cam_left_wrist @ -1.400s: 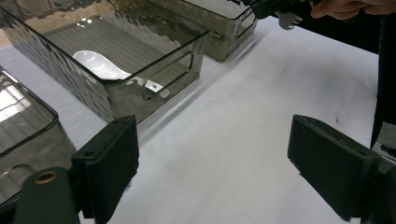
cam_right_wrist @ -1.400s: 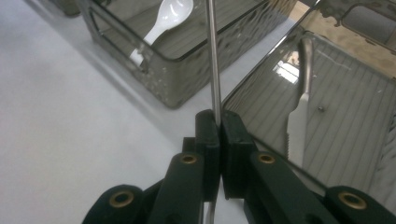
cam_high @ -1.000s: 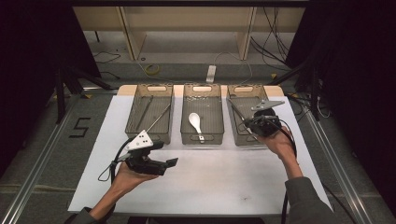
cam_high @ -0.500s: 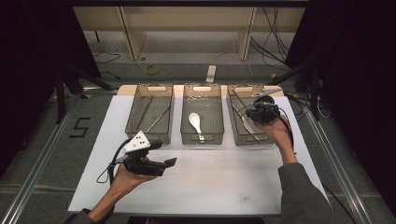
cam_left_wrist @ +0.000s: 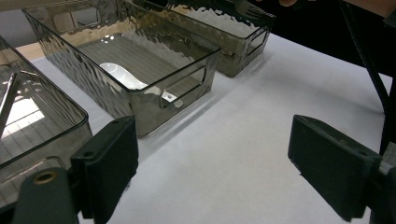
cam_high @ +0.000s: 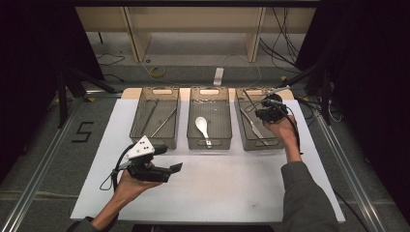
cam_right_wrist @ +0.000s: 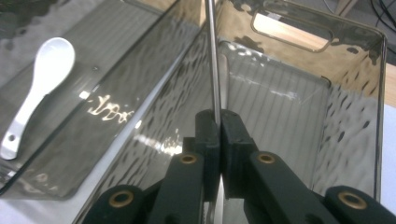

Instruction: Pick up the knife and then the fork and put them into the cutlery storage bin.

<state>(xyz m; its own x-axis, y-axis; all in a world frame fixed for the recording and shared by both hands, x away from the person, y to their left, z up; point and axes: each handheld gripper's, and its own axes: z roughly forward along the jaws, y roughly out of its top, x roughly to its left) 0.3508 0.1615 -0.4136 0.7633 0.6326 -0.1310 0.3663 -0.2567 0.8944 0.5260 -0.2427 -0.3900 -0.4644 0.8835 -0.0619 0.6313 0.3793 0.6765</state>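
The right gripper (cam_high: 270,110) has moved from the near end of the right-hand smoked clear plastic bin (cam_high: 244,126) toward its far end, jaws clamped on a thin metal utensil handle (cam_right_wrist: 213,56) — likely about to drop it in. The left gripper (cam_high: 167,170) rests over the white surface (cam_high: 232,188), jaws wide apart, holding nothing.

The high view looks forward and down from above the person's side of the white table (cam_high: 208,193), taking in all three bins. The left gripper view sits low near the tabletop, facing the middle bin (cam_left_wrist: 140,60) obliquely. The right gripper view hangs close over the right bin (cam_right_wrist: 299,107) (both gripper views share the white spoon (cam_right_wrist: 39,84)).
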